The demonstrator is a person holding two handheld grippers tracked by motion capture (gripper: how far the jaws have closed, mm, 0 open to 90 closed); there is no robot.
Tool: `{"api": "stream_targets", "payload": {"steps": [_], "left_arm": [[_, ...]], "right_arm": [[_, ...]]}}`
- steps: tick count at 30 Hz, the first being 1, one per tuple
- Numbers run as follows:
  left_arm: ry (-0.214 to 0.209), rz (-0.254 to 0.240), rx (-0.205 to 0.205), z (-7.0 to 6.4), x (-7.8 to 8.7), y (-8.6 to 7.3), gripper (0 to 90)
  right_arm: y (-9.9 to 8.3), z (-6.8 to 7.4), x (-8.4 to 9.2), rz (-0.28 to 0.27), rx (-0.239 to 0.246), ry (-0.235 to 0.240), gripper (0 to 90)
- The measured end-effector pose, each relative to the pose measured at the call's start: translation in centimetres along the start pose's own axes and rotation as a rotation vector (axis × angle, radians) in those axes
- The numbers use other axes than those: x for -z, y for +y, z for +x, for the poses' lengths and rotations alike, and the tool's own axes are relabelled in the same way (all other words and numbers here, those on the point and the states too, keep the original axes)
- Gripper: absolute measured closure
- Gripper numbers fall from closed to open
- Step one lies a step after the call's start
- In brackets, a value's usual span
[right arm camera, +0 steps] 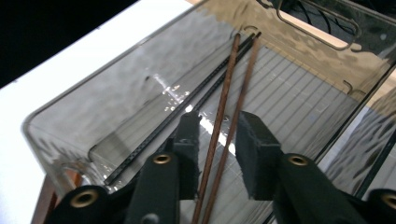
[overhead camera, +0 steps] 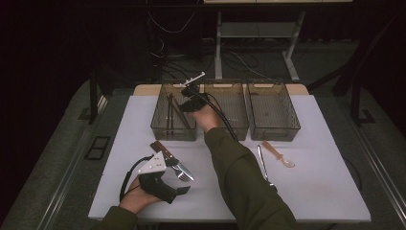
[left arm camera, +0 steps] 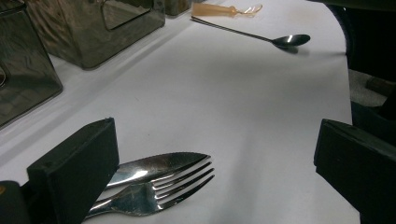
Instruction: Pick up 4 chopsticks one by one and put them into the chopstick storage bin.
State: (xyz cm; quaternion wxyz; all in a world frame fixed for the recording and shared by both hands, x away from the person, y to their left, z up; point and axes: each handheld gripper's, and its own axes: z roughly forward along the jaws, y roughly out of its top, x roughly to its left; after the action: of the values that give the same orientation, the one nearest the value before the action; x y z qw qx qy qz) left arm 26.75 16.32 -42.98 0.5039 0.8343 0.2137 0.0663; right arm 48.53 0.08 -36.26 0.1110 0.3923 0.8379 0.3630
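Room: dark floor with cables and a desk frame behind a white table.
Bins: three smoky translucent plastic bins stand in a row along the table's far edge; the left bin is the one in use.
Right tongs: over the left bin, pointing down into it; jaws partly open, with a clear gap on each side of the sticks, so the pads do not press on anything. In the high view the right tongs sit at the bin's right wall.
Brown chopsticks: a thin reddish-brown wooden pair, lying in the left bin and passing between the open jaws; long axis runs along the bin's length, far tips toward the bin's far end wall.
Black chopsticks: a dark pair just beside the brown ones in the same bin, running nearly parallel, tips meeting near the far end.
Left tongs: jaws wide open, low over the table, holding nothing; the left jaw is just beside the cutlery.
Fork: shiny steel, flat on the table, tines pointing away from the left tongs.
Knife: steel blade lying alongside the fork, same direction.
Spoons: a long-handled steel spoon and a pale amber plastic spoon lie near the right bin.
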Motion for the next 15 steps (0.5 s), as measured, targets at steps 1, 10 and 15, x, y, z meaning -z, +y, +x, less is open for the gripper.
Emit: {"api": "stream_targets", "payload": {"steps": [1, 10, 15], "left_arm": [[0.001, 0.0, 0.0, 0.0, 0.0, 0.0, 0.0], [0.008, 0.001, -0.005, 0.1, 0.0, 0.0, 0.0], [0.006, -0.001, 0.002, 0.0, 0.0, 0.0, 0.0]], "right_arm": [[0.0, 0.0, 0.2, -0.003, 0.001, 0.01, 64.1], [-0.9, 0.1, 2.5, -0.022, 0.04, 0.075, 46.5], [-1.9, -0.3, 4.4, -0.045, 0.055, 0.085, 40.3]]}}
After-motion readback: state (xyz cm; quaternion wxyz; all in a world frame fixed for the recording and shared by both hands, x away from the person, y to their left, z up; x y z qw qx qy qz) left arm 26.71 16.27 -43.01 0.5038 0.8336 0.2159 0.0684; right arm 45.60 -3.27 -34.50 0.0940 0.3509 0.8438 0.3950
